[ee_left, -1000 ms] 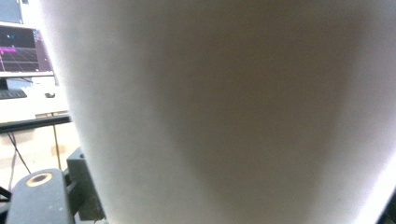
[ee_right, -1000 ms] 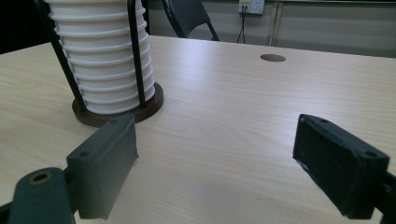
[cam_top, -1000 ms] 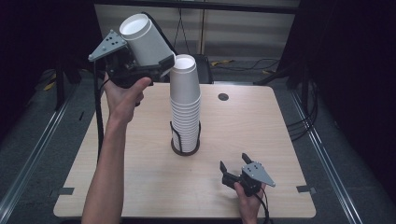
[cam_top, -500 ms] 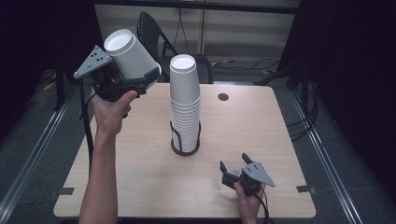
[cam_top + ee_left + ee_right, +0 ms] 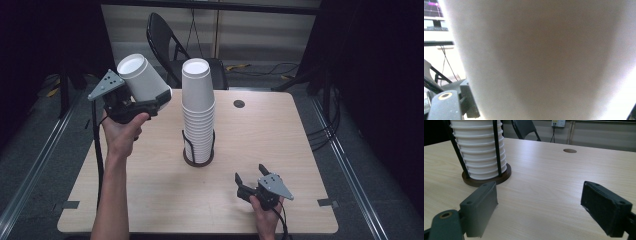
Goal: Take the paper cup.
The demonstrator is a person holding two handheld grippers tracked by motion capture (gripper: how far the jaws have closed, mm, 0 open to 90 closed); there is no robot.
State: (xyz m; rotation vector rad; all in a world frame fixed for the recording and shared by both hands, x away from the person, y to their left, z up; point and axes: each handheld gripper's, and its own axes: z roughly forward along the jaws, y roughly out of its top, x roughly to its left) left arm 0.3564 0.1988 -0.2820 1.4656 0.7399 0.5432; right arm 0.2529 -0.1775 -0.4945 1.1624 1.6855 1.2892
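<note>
Paper cup (image 5: 142,80), plain white and tilted bottom-up, sits clamped in the left gripper (image 5: 150,102), held above the table (image 5: 300,150) left of the cup stack (image 5: 198,112) in its wire holder (image 5: 198,152). A harder squeeze could crush its thin wall; a slack one could drop it. The right gripper (image 5: 250,177) rests with jaws apart, holding nothing. No writing is legible.
</note>
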